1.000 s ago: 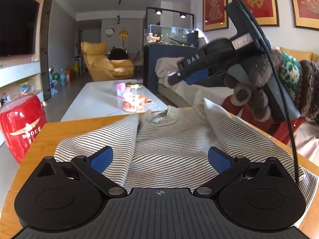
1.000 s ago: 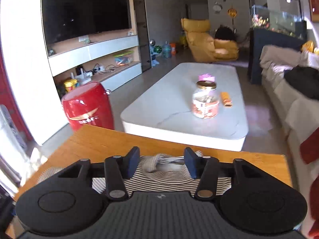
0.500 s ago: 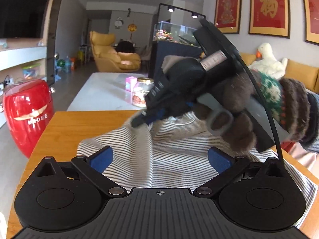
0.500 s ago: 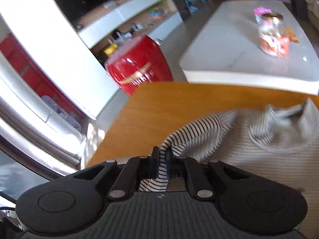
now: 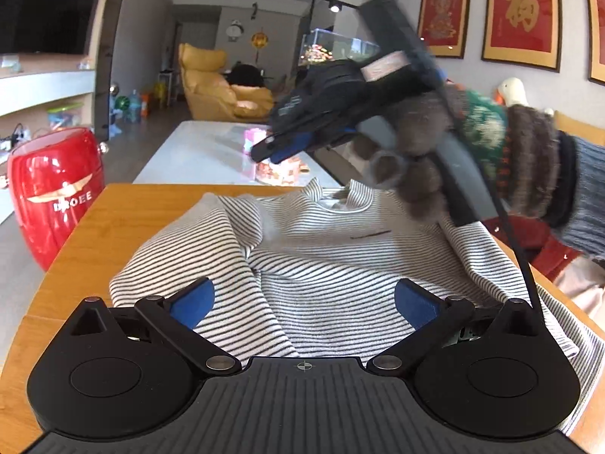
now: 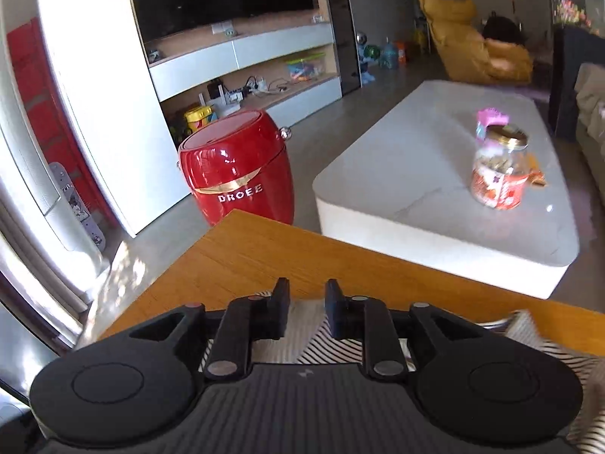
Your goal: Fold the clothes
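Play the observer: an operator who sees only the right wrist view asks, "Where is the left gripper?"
Observer: The left gripper is wide open, low over the striped shirt.
Operator: Which way does the shirt lie?
Observer: Its collar is at the far end, away from the left gripper.
Operator: How does my gripper look from outside?
Observer: The right gripper hovers clear of the cloth, held by a gloved hand.

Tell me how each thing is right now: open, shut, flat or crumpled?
Striped shirt: crumpled on the wooden table, one sleeve folded in.
Left gripper: wide open, empty, over the shirt.
Right gripper: partly open, gripping nothing.
Jar: upright, lid on.
Red bin: shut.
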Demonstrator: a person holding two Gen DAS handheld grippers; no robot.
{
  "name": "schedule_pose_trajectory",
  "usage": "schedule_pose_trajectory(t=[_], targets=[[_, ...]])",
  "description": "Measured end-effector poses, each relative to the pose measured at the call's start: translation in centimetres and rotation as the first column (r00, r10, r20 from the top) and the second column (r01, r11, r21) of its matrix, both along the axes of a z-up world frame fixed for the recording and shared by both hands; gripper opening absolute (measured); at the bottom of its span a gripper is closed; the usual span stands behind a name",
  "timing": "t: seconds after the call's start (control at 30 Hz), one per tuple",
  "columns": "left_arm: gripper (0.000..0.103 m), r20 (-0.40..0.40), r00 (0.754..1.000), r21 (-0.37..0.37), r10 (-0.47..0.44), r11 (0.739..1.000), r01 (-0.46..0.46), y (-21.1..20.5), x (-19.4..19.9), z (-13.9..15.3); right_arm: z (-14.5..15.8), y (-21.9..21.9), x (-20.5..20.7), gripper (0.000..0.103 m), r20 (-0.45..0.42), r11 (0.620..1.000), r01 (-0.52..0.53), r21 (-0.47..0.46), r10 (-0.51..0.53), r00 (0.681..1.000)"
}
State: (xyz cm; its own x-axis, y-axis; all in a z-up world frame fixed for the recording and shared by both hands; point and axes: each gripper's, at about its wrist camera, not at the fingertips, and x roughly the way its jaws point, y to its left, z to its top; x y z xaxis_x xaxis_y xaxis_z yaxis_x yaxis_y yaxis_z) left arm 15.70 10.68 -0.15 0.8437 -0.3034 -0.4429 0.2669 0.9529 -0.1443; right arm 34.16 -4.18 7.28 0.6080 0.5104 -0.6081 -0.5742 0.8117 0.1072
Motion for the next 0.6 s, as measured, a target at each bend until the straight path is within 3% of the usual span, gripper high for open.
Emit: schedule_pose_trajectory(t=[0.1, 0.17, 0.27, 0.4, 0.5, 0.6], targets=[[0.103, 0.000, 1.000, 0.008, -0.008, 1.000, 0.008, 0.0, 0.1, 0.0, 1.9, -5.1, -6.2, 0.048, 0.165, 0.992, 0.011, -0.129, 0.010, 0.986], [0.103, -0.011, 1.000, 0.011, -0.009, 1.000, 0.009, -0.2, 0.3, 0.0, 1.9, -7.7, -10.4, 0.049, 0.207, 0.973, 0.022, -0.230, 0.027, 0.978], [0.103, -0.017, 1.000, 0.020, 0.005, 1.000, -0.004, -0.7, 0.6, 0.3, 0.9, -9.7, -15.9, 0.049, 0.201, 0.941, 0.019, -0.339, 0.053, 0.978], [0.103, 0.002, 0.999, 0.043, 0.038, 0.998, -0.038, -1.3, 0.8, 1.0, -1.1, -10.7, -21.3, 0.051, 0.094, 0.933, -0.053, -0.357, 0.092, 0.991], [0.103, 0.015, 0.998, 0.050, 0.058, 0.997, -0.059, -1.8, 0.9, 1.6, -4.2, -10.1, -23.9, 0.053, 0.052, 0.893, -0.095, -0.439, 0.131, 0.990], [0.103, 0.012, 1.000, 0.024, 0.026, 0.999, -0.027, -2.7, 0.7, 1.9, -5.4, -9.3, -25.2, 0.060, 0.129, 0.863, -0.076, -0.500, 0.162, 0.978]])
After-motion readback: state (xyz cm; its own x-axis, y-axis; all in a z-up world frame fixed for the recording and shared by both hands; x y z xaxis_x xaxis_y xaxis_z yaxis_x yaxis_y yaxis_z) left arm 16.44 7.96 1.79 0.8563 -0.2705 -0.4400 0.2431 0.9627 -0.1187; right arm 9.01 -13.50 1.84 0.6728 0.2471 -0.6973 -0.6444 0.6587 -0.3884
